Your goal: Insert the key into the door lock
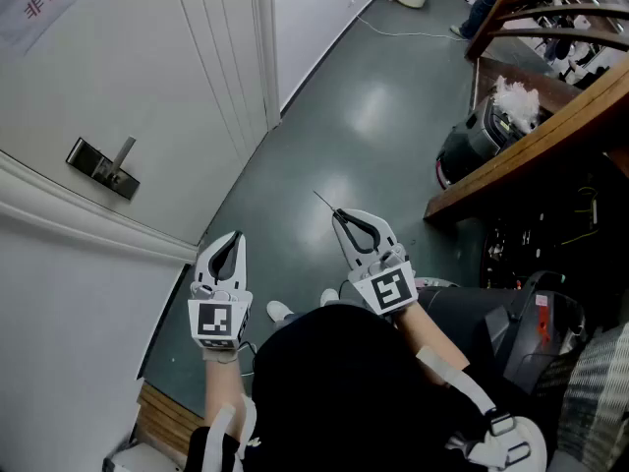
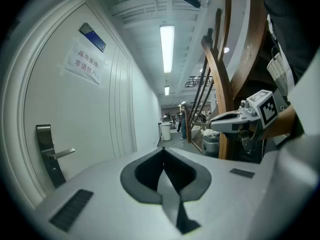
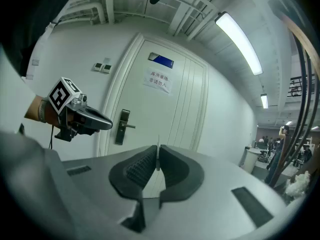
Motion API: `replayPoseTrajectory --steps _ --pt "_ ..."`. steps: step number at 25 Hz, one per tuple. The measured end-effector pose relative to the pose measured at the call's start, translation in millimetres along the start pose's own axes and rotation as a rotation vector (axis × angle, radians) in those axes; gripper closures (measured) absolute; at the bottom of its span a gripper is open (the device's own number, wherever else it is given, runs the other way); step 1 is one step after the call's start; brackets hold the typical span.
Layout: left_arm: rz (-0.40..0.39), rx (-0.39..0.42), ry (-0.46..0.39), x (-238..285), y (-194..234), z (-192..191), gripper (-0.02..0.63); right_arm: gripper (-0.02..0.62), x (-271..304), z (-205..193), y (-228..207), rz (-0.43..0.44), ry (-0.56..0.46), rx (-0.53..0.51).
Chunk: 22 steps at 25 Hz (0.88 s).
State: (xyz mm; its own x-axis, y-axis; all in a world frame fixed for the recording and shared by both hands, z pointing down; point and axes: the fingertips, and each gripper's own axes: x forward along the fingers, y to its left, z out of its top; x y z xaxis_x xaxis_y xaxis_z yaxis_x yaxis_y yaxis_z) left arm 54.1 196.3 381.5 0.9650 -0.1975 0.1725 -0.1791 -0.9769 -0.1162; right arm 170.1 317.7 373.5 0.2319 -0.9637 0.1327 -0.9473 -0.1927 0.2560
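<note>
Right now your right tool (image 1: 340, 215) is clamped on the key (image 1: 324, 203), a thin blade pinched between the jaw tips and poking forward. Your left tool (image 1: 237, 235) has its jaws pressed together with nothing between them. Both tools hang side by side above the grey floor (image 1: 373, 116), well apart from the white door (image 1: 147, 67) on your left, where the door lock (image 1: 103, 168) with its lever handle (image 1: 125, 150) sits beyond the left tool, clear of the key.
</note>
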Motion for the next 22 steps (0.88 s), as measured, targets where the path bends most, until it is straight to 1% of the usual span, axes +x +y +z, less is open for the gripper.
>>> replayPoseTrajectory --steps 8,12,14,19,22 --pt "0.002 -0.007 0.016 -4.2 19.3 -7.0 0.598 0.563 16.3 3.2 12.1 0.001 0.008 -0.003" --pt "-0.002 0.002 0.006 -10.1 38.6 -15.2 0.598 0.561 32.9 8.4 19.3 -0.006 0.001 0.049" --pt "-0.002 -0.011 -0.001 -15.2 49.8 -22.5 0.598 0.561 42.6 11.4 25.9 0.001 -0.002 0.066" --pt "0.009 -0.034 0.006 -29.1 77.9 -36.6 0.598 0.561 66.9 17.0 44.7 0.01 -0.004 0.037" --pt "0.014 -0.044 0.018 -33.6 87.0 -47.4 0.598 0.561 79.6 19.7 51.0 0.004 0.016 0.058"
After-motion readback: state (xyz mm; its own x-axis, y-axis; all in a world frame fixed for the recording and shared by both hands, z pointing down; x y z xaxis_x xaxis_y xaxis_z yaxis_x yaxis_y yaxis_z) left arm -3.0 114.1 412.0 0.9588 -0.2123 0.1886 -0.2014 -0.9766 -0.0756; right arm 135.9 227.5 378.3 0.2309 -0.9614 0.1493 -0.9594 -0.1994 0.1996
